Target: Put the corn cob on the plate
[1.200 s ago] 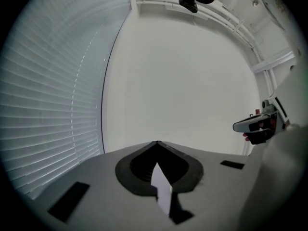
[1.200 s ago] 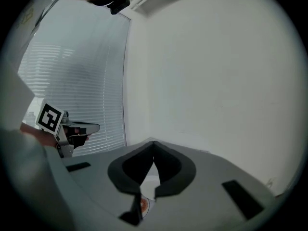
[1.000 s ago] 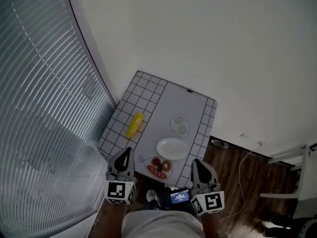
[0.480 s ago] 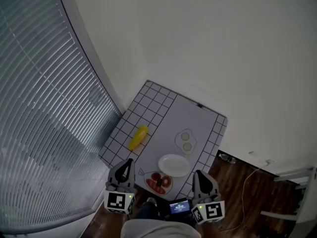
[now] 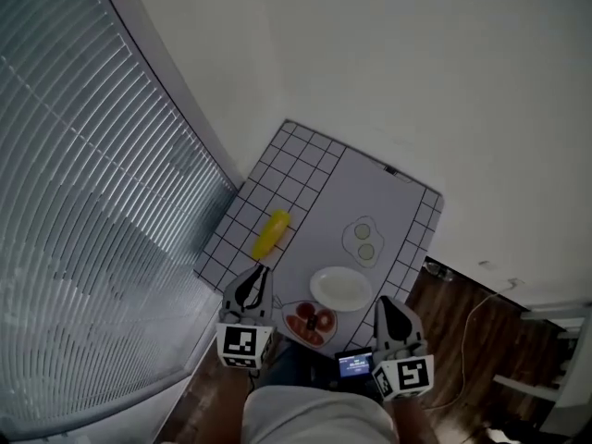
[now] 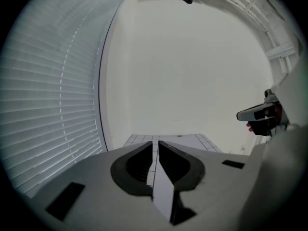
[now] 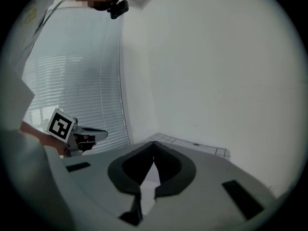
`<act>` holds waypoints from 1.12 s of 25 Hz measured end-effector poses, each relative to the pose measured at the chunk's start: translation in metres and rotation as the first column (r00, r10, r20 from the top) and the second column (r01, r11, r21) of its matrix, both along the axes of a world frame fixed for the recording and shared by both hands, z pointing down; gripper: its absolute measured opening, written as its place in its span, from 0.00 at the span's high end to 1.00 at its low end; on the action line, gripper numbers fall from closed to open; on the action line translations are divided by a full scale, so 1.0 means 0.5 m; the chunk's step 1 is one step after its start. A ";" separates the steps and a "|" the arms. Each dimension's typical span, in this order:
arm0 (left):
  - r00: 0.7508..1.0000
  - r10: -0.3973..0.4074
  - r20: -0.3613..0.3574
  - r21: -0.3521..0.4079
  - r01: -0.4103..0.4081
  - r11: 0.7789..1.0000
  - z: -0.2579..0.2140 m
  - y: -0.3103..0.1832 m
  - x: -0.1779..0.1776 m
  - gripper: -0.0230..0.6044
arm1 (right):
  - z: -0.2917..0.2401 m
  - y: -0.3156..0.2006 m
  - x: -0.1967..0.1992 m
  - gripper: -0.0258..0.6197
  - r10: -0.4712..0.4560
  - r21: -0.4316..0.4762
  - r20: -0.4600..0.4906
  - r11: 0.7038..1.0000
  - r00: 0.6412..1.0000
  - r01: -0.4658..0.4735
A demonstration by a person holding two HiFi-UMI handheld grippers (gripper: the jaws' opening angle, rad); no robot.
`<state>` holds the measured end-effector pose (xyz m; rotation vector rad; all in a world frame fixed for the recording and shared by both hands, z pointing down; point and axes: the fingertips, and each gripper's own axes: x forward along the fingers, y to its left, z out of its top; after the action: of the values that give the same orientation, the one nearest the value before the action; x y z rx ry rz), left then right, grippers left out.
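Note:
A yellow corn cob (image 5: 271, 233) lies on the checked left part of the table mat (image 5: 305, 169). To its lower right sits an empty white plate (image 5: 340, 288). My left gripper (image 5: 253, 279) hovers at the table's near left corner, short of the cob, jaws together with only a thin slit and nothing between them. My right gripper (image 5: 386, 305) hangs off the near right corner, shut and empty. The left gripper view shows its closed jaws (image 6: 155, 141) over the mat's far edge (image 6: 168, 138). The right gripper view shows the fingertips meeting (image 7: 153, 145). Neither gripper view shows the cob or the plate.
A dish of red slices (image 5: 311, 323) sits at the near edge between the grippers. Two pale round pieces (image 5: 363, 241) lie beyond the plate. Window blinds (image 5: 92, 202) close off the left, a white wall the back. Wooden floor with a cable (image 5: 467, 317) lies right. A small lit screen (image 5: 354, 365) is at my waist.
The head view has swung, so the table now sits further right in the picture. Both grippers stay at the table's near edge, the left one a little closer to the corner. Nothing was gripped.

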<state>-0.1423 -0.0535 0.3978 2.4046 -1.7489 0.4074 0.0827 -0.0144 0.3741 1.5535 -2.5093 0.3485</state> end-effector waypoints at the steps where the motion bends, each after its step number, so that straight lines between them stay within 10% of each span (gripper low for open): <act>1: 1.000 0.009 0.003 -0.024 -0.009 1.000 0.015 -0.008 -0.004 0.87 | 0.005 -0.001 -0.002 0.95 0.007 -0.010 -0.004 1.000 1.000 -0.007; 28: 0.987 0.143 0.072 -0.314 -0.114 0.943 0.236 -0.125 -0.036 0.58 | 0.155 -0.091 -0.079 0.95 0.027 -0.157 -0.089 0.987 0.996 -0.041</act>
<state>-0.1604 -0.1162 0.5158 2.3091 -1.4366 0.7620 0.0430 -0.0600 0.4516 1.5182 -2.3305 0.4636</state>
